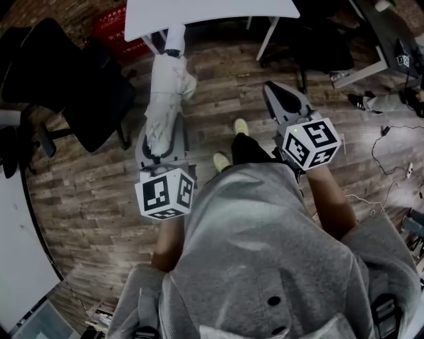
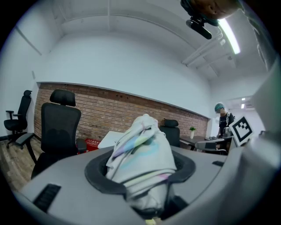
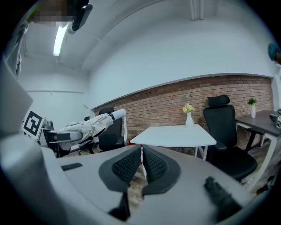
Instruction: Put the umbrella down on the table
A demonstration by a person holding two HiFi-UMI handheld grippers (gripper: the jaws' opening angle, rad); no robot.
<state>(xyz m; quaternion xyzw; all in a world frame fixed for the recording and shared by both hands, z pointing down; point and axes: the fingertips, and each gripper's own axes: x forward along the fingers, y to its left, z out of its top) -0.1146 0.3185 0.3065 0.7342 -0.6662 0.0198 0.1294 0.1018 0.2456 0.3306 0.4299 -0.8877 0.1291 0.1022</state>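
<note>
Umbrella (image 1: 165, 99), clamped by your left gripper (image 2: 142, 176), points 12 o'clock toward the table (image 1: 218, 13) edge; only your right gripper (image 3: 141, 165), closed and empty, sees the vase (image 3: 189, 118).

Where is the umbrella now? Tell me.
In the head view the umbrella is left of centre, clamped in the left gripper, its far end toward the white table.

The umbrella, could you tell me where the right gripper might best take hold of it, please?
Probably the white handle at the far end of the umbrella, approached from the person's right: it is slim, round and bare, while the left gripper clamps the soft canopy.
</note>
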